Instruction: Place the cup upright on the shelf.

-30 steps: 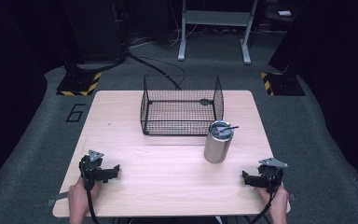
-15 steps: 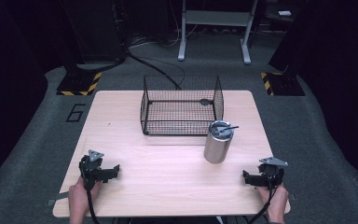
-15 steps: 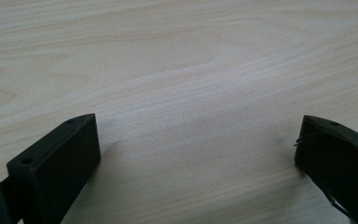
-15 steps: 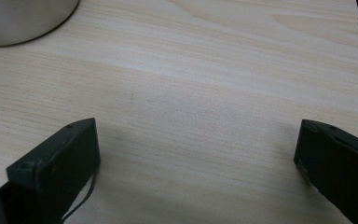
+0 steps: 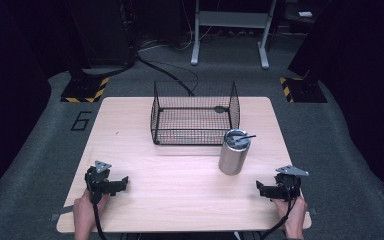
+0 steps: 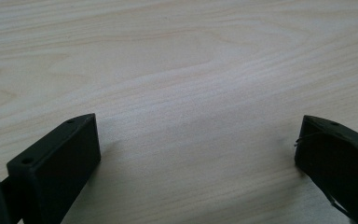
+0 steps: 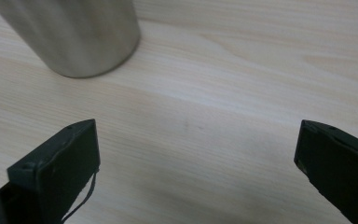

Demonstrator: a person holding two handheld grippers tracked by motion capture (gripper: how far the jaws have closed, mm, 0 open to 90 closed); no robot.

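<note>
A steel tumbler (image 5: 234,151) with a dark lid and a straw stands upright on the wooden table (image 5: 180,185), just in front of the right corner of a black wire basket (image 5: 195,114). My left gripper (image 5: 121,182) rests near the table's front left, open, with only bare wood (image 6: 191,93) between its jaws. My right gripper (image 5: 261,188) sits at the front right, open and pointing left. In the right gripper view the tumbler's base (image 7: 81,37) stands ahead and to the left of the jaws, apart from them.
The wire basket holds a small dark object (image 5: 220,108) at its back right. Dark floor with cables, striped floor plates (image 5: 82,92) and a metal stand (image 5: 230,30) lie beyond the table's far edge.
The right gripper has slid slightly toward the table's front edge. The left gripper, tumbler and basket have not moved.
</note>
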